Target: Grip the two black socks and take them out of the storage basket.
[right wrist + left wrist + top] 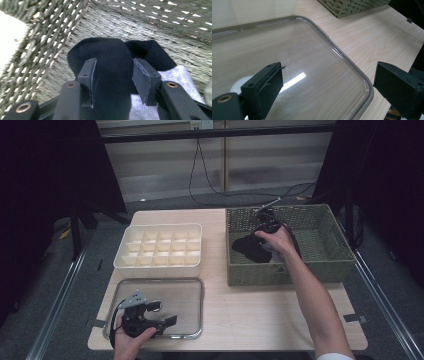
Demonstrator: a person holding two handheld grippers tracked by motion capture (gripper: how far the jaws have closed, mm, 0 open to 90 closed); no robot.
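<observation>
A woven green basket [280, 275] stands at the table's right, and a black cloth [247, 247] lies in its left end. My right gripper [114, 61] reaches down into the basket. Its jaws stand apart astride the black cloth [110, 50], which bulges up between them, with a gap showing at the right pad. A light grey cloth [180, 75] lies beside and under the black one. My left gripper [165, 313] rests over a clear shallow tray [185, 300] at the front left. Its jaws are wide open with nothing between them [329, 67].
A cream box with several small compartments [160, 265] sits behind the clear tray [352, 62]. Bare wooden tabletop [240, 310] lies between the tray and the basket. A black cable [200, 175] hangs behind the table. The table's front edge is close to my left hand.
</observation>
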